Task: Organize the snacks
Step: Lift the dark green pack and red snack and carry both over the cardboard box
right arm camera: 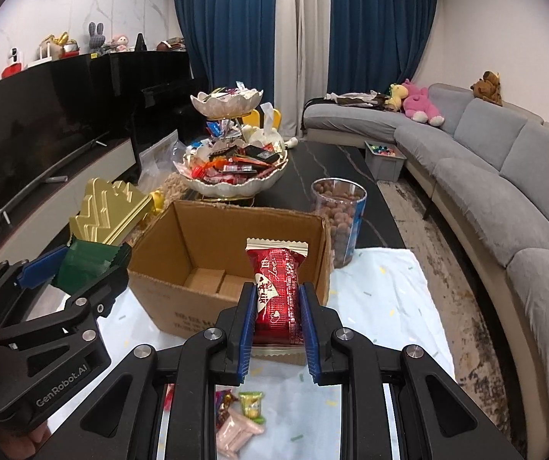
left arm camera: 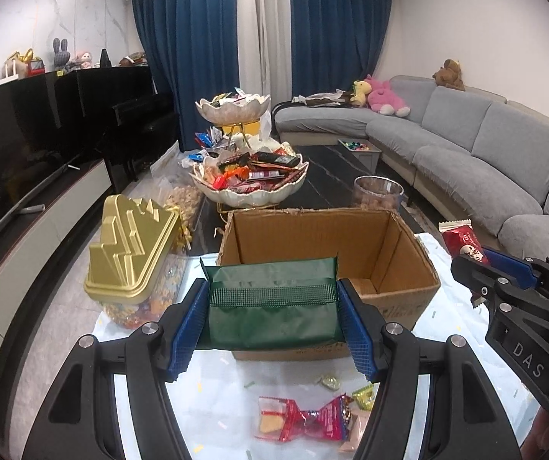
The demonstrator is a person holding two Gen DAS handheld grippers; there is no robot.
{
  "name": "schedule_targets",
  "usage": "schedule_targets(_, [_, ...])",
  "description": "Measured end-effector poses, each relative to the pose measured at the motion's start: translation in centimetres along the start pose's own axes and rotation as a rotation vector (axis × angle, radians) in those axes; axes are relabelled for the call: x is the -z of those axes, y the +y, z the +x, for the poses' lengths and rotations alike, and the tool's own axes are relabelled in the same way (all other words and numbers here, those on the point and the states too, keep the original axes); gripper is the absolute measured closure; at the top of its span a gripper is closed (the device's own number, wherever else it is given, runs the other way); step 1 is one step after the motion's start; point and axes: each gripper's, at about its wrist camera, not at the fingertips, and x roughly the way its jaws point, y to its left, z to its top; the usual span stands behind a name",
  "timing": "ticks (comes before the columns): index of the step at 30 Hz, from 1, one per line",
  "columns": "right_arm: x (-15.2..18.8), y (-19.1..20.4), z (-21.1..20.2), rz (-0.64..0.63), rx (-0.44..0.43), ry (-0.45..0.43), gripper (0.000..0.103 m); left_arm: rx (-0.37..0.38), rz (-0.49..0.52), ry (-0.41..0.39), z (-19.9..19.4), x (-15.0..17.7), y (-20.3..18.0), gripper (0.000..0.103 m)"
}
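Pinching a green packet [left arm camera: 274, 303], the left gripper [left arm camera: 274, 320] hovers before the cardboard box [left arm camera: 400, 245]; the right gripper [right arm camera: 277, 324] clamps a red snack bar [right arm camera: 280, 291] above the near rim, both positioned for dropping in.

A: Your room is evenly lit from overhead; no window light, since the curtains [left arm camera: 213, 57] are drawn.

B: Shadows?

A: Soft ones only, inside the box [left arm camera: 324, 253]. Left of the box, your TV [left arm camera: 17, 142] mirrors the room with a dull sheen.

B: Sharpness?

A: Crisp around the box in both views. Beyond it, your sofa [right arm camera: 504, 176] bends with the fisheye, and the corners go black. The cloth [right arm camera: 389, 299] by the box looks slightly washed out.
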Motion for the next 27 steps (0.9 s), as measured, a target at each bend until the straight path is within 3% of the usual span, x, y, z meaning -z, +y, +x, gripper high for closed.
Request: schedule_targets(27, [-1.9,-0.6,4.2,0.005,0.001,0.024,0.079,0.028,0.014,0.016,4.8,-2.7,0.0,0.038])
